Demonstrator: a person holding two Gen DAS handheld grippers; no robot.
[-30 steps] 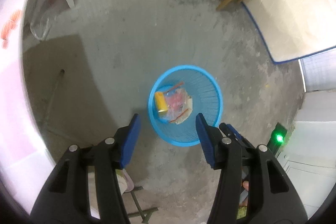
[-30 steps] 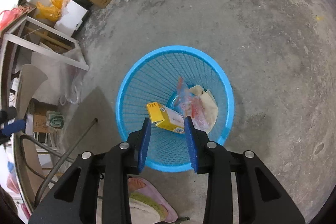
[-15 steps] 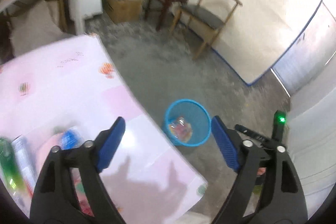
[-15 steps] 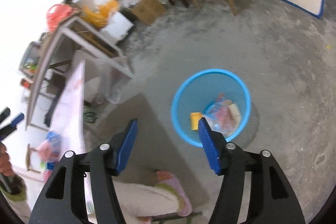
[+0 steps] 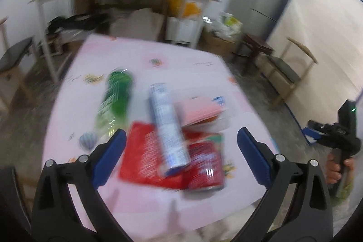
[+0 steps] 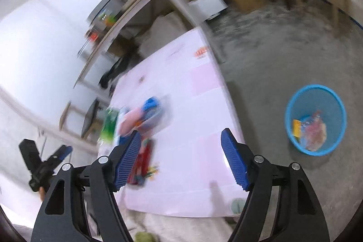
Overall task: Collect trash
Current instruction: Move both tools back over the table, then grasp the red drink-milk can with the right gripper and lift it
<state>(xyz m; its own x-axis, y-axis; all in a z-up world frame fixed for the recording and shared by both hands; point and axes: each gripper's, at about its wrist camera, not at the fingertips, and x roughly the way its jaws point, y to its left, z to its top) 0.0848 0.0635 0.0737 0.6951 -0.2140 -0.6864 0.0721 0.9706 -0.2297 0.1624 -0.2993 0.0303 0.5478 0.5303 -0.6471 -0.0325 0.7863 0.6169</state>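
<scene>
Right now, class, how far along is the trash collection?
Done: a yellow carton and wrappers lie in the blue basket.
In hand: nothing; both grippers' jaws are opening, empty.
Left: green bottle, white tube and red packets on the table.

Bright, even indoor light; both fisheye views are motion-blurred, perhaps worst mid-frame, with curved edges.

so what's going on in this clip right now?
A person with a gripper in each hand is clearing trash off a pink table. Both the left gripper and the right gripper are empty, with jaws opening. A green bottle, a white-and-blue tube, a red can and red packaging wait on the table. The blue basket on the floor already holds some wrappers.
</scene>
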